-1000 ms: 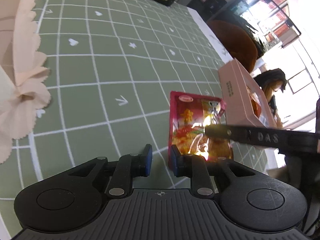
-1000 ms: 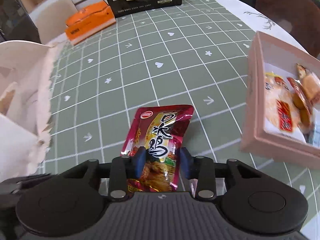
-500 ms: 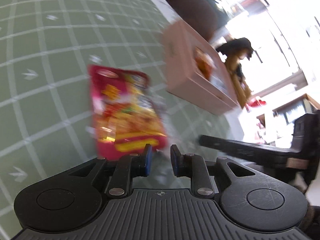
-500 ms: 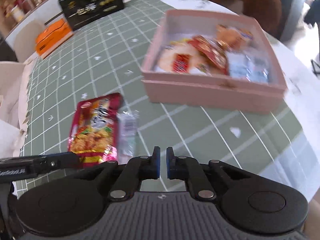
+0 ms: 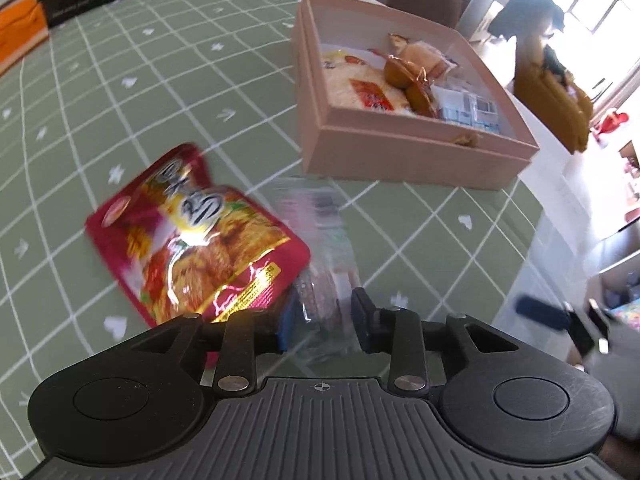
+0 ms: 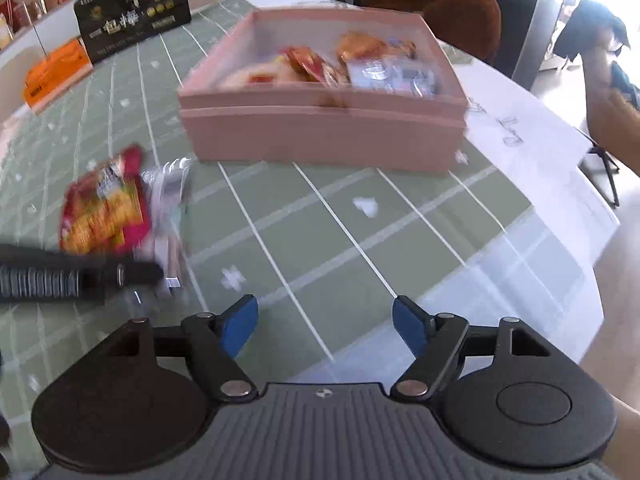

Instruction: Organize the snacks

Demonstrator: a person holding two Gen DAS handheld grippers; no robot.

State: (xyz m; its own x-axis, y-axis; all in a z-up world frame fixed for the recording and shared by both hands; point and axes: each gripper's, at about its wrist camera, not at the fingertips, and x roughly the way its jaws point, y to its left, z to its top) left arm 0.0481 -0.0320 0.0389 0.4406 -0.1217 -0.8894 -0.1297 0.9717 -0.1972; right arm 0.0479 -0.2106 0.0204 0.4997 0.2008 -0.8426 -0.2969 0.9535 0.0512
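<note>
A red snack packet [image 5: 196,236] lies on the green checked tablecloth, and shows in the right wrist view too [image 6: 102,206]. A clear wrapped snack [image 5: 324,248] lies right beside it, blurred [image 6: 168,204]. My left gripper [image 5: 322,322] is open, its fingers on either side of the clear snack's near end, not closed on it. A pink box [image 5: 404,148] holding several snacks stands beyond; it fills the middle of the right wrist view [image 6: 324,128]. My right gripper [image 6: 324,326] is wide open and empty above the cloth, in front of the box.
A black gift box [image 6: 132,20] and an orange box [image 6: 56,72] stand at the table's far end. The table edge [image 6: 560,216] runs close on the right, with a brown chair [image 6: 436,4] and a person [image 5: 552,96] beyond it.
My right gripper went from shut to wide open and moved nearer the pink box. My left gripper opened and came round to the clear snack beside the red packet.
</note>
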